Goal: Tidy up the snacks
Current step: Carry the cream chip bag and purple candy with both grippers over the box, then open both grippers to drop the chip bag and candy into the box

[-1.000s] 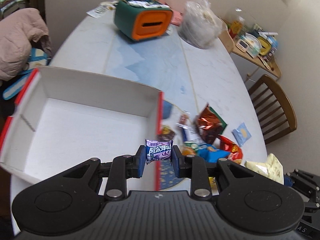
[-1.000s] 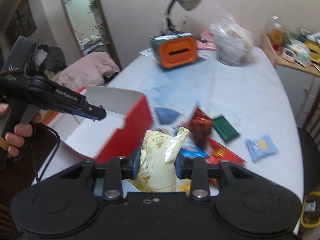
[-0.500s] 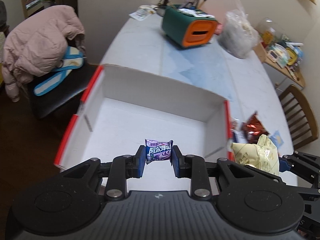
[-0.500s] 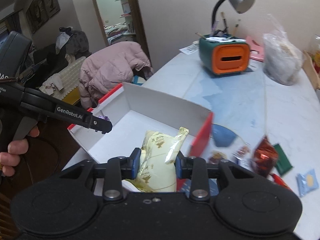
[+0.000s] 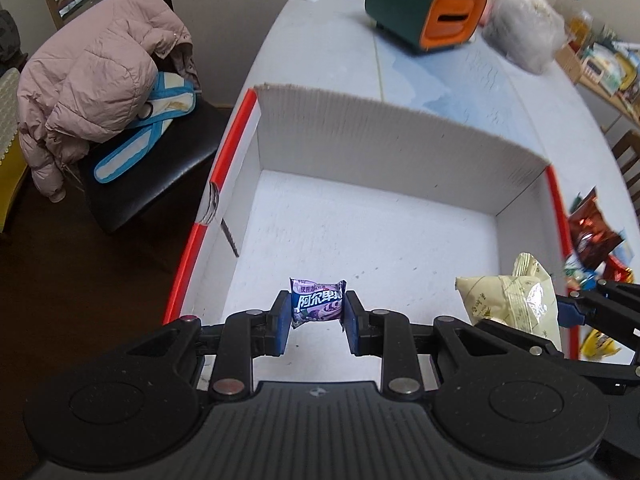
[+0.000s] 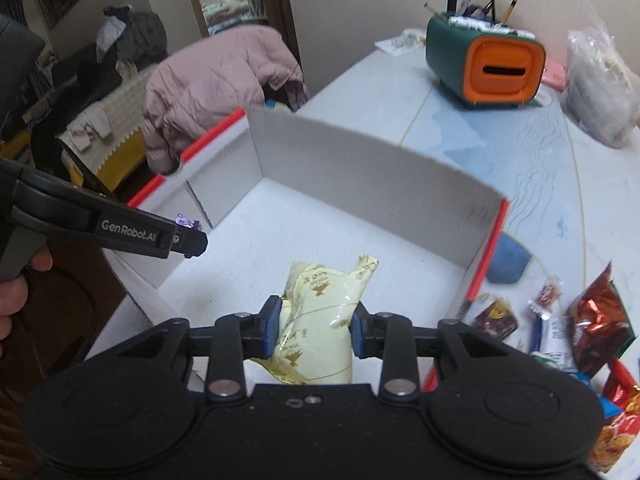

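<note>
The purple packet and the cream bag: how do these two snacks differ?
The purple packet is small and fits between the left gripper fingers; the cream bag is larger and bulges past the right gripper. The packet bears bold white lettering, the bag faint gold print. Both are clamped above the white box.

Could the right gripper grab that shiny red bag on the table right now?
Probably not: the right gripper is shut on the cream snack bag, held over the box. The red foil bag lies outside, unobstructed.
</note>
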A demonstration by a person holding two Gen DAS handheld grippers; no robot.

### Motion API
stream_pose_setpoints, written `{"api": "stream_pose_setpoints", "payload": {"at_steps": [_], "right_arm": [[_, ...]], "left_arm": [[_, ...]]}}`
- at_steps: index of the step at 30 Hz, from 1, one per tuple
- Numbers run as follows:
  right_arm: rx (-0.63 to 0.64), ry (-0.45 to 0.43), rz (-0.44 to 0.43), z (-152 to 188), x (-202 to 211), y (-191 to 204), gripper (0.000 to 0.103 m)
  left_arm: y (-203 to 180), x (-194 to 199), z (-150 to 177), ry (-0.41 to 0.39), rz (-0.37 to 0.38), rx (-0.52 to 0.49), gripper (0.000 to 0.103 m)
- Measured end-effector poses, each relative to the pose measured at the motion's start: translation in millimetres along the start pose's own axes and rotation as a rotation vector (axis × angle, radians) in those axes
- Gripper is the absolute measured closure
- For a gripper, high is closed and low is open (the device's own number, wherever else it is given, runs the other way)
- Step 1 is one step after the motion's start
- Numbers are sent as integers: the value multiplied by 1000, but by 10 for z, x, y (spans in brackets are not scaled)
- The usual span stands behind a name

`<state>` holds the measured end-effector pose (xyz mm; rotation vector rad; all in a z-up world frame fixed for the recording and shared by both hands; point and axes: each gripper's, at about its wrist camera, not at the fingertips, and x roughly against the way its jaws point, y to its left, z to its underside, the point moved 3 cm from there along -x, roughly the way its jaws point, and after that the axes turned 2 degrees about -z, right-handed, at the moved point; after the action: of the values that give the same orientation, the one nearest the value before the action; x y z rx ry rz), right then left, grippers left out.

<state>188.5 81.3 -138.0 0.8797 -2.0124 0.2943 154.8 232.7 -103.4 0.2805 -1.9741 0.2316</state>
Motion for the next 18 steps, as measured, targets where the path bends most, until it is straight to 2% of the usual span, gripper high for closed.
{"api": "stream_pose_setpoints", "payload": {"at_steps": [9,18], "right_arm": [[12,51,33,76,-215,72,69],[21,57,56,97,-238,80,67]], "left_arm": [[-104,-238,42,58,-38,-66,76],[-141,-302,100,72,-47,-83,75]]}}
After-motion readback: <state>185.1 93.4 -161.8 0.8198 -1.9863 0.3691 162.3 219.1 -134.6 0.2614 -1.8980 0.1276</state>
